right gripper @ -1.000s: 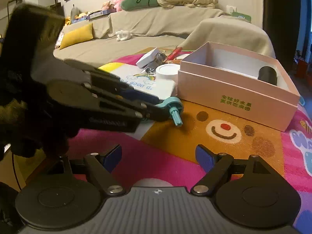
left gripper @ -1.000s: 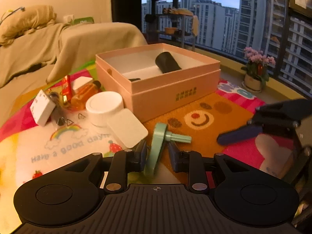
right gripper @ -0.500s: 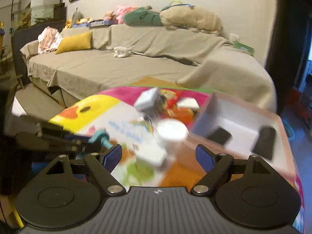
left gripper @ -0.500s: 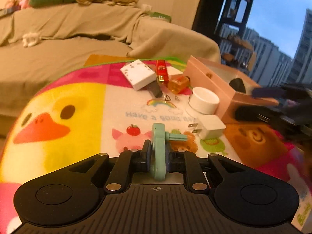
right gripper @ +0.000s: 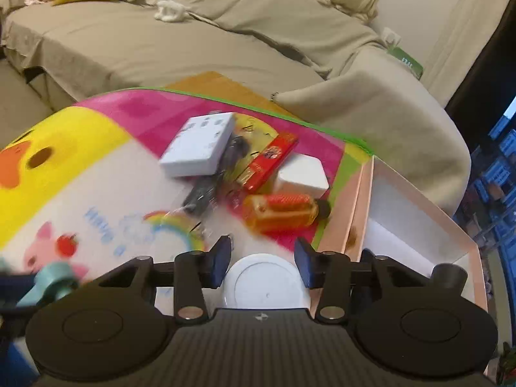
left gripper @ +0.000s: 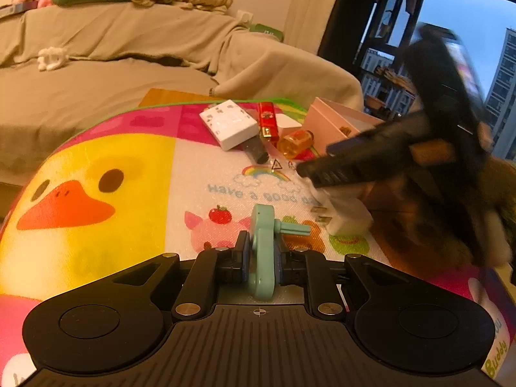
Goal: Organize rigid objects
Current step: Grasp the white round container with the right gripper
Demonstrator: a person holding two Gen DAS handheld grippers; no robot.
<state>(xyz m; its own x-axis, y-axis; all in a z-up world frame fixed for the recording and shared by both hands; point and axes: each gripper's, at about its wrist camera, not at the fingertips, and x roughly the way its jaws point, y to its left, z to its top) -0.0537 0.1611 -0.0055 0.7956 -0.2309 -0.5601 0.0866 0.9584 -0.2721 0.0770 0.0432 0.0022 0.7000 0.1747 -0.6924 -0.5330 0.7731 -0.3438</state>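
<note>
Since the earlier frame, the right gripper [right gripper: 262, 266] has swung across from the open mat toward the clutter beside the pink box [right gripper: 416, 200], and its jaws have just been closing, with a round white jar [right gripper: 266, 285] now between them. Whether the blue pads [right gripper: 220, 262] already press on the jar is hard to judge through the motion blur; a sliver of gap seems to remain on each side. The left gripper [left gripper: 260, 259] is clamped on a mint-green hook [left gripper: 262, 251], held upright above the colourful play mat [left gripper: 96, 167], its peg pointing right. Other items waiting to be sorted lie close together behind the jar: an amber bottle [right gripper: 283, 214], a red packet [right gripper: 267, 161], a white wall-socket plate [right gripper: 200, 150] and a white charger block [right gripper: 303, 177]. A white plug adapter [left gripper: 345, 217] sits just beside the right tool in the left wrist view. Risks from here: the smooth, wide jar could slip or tilt if gripped off-centre or too near its lid; a hurried lift might knock the bottle or adapter; and the jar could catch the box wall, which stands just beside it, on the way in.
</note>
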